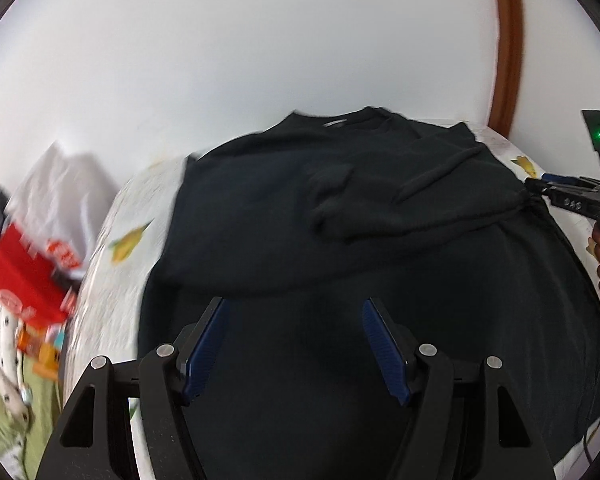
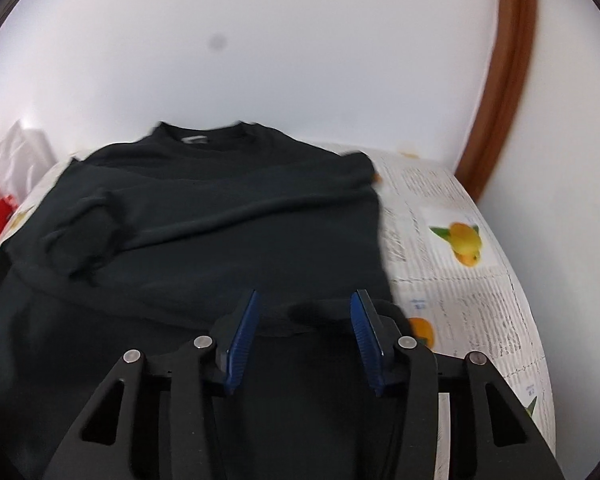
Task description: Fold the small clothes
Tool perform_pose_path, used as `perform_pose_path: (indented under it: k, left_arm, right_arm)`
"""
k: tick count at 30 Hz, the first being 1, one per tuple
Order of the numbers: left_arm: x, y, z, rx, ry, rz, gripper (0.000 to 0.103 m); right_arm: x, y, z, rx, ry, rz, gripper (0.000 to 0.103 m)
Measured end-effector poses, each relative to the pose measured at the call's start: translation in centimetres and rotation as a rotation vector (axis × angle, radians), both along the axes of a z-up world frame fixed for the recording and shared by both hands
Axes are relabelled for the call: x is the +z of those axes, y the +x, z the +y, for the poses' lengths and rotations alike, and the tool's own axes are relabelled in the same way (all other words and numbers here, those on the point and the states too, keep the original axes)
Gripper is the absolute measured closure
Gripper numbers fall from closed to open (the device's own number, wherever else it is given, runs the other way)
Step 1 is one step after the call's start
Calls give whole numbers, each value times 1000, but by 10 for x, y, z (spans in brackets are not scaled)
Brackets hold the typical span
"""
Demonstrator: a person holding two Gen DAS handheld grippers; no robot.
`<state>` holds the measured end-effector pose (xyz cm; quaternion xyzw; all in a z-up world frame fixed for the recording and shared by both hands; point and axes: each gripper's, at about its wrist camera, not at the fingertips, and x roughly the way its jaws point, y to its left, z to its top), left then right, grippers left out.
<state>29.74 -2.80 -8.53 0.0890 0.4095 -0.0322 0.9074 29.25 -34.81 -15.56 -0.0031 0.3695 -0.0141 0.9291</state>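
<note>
A black long-sleeved sweater [image 1: 284, 208] lies spread on a table, collar at the far side, with a sleeve folded across its chest. It also shows in the right wrist view [image 2: 220, 216]. My left gripper [image 1: 294, 308] is open, its blue pads apart over the sweater's near part, holding nothing. My right gripper [image 2: 304, 300] is open over the sweater's near right edge. The right gripper also shows at the sweater's right edge in the left wrist view [image 1: 540, 188].
The table is covered by a newspaper-print cloth with yellow fruit pictures [image 2: 464, 240]. A white wall and a brown wooden frame [image 2: 508, 80] stand behind. Red and white packages [image 1: 24, 272] and a spotted cloth [image 1: 0, 340] lie to the left.
</note>
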Motion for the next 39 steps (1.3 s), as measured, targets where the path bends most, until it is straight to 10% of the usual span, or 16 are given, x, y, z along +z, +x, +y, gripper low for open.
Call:
perform_pose_path:
  k: [21, 24, 26, 39]
  left_arm:
    - [-72, 123, -103, -67, 165, 38, 35]
    - [-70, 126, -99, -51, 170, 29, 76]
    - [-62, 127, -92, -43, 154, 26, 90]
    - [-12, 128, 73, 235, -63, -26, 94]
  right_arm:
    - [-40, 26, -27, -42, 31, 3, 57]
    - [-40, 25, -26, -50, 29, -3, 57]
    - [-40, 23, -23, -51, 13, -12, 57]
    - [-26, 11, -28, -47, 58, -105, 56]
